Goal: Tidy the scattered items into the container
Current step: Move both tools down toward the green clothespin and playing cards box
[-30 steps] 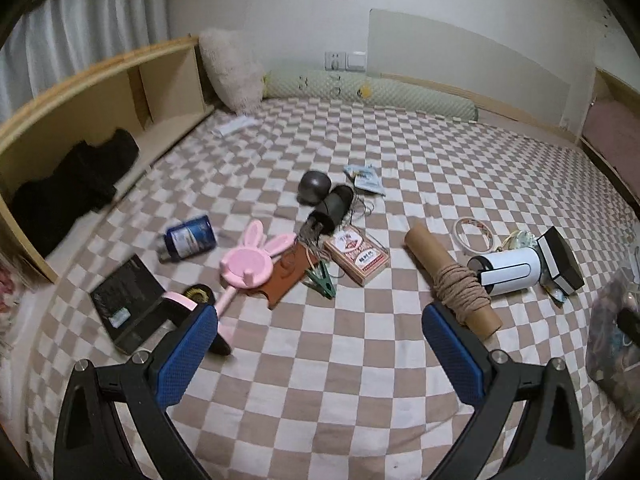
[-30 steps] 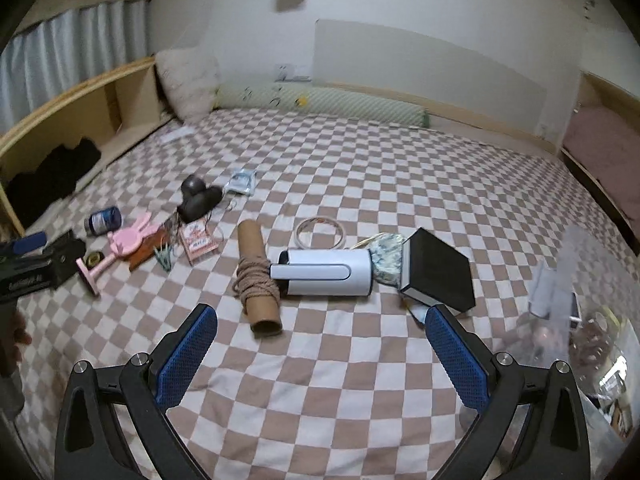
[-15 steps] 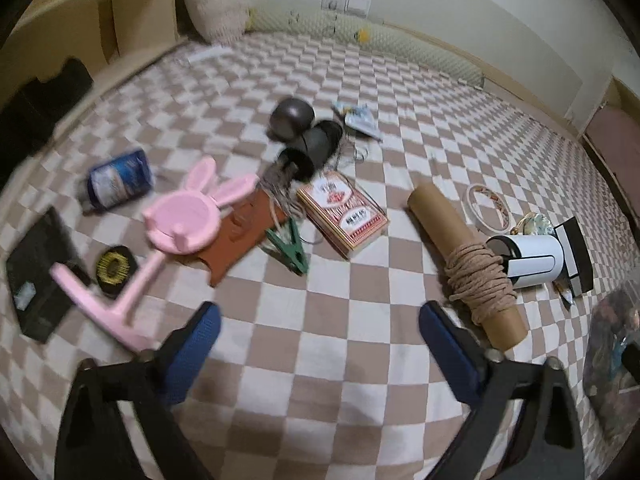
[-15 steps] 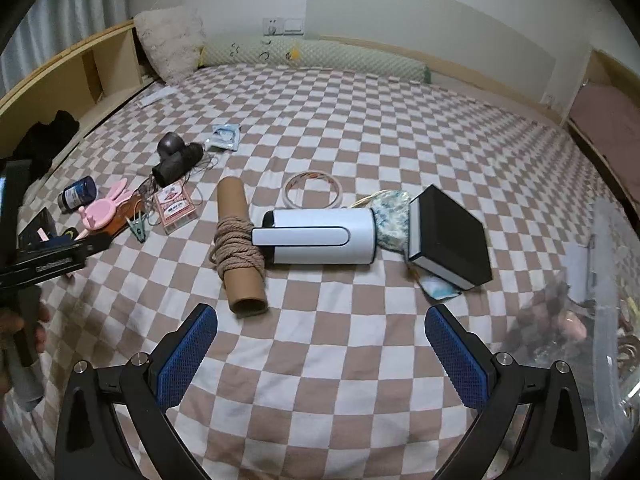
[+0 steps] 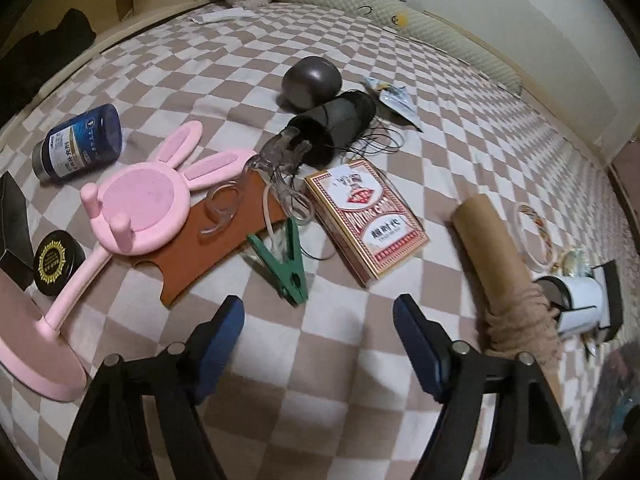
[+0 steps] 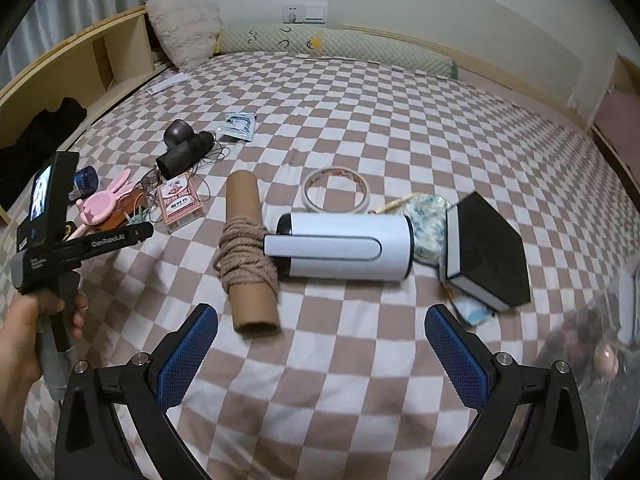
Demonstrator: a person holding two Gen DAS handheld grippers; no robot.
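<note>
The scattered items lie untidied on a checked bed cover, none of them in the container, whose clear plastic wall (image 6: 608,344) shows only at the far right edge of the right tool's view. Over the last second the left tool (image 5: 319,322) has dropped low and moved in on the left cluster, its blue fingers spread wide with nothing between them. To its left stand a pink rabbit-eared stand (image 5: 140,206), a blue jar (image 5: 78,146) and a small black tin (image 5: 56,262). Just ahead of its tips lies a green clothes peg (image 5: 286,262), on the edge of a brown leather piece (image 5: 208,246), with a red box of playing cards (image 5: 366,222) ahead to the right and a dark spool of thread (image 5: 332,126) beyond. To its right is a cardboard tube wound with twine (image 5: 508,276). The right tool (image 6: 322,330) has eased closer too, also wide open and empty; the same tube is ahead to its left, a white cylinder (image 6: 344,246) straight ahead, a black box (image 6: 486,248) ahead to its right. Judging by the approach, the left tool is lining up a first pick, probably the peg or the cards.
</note>
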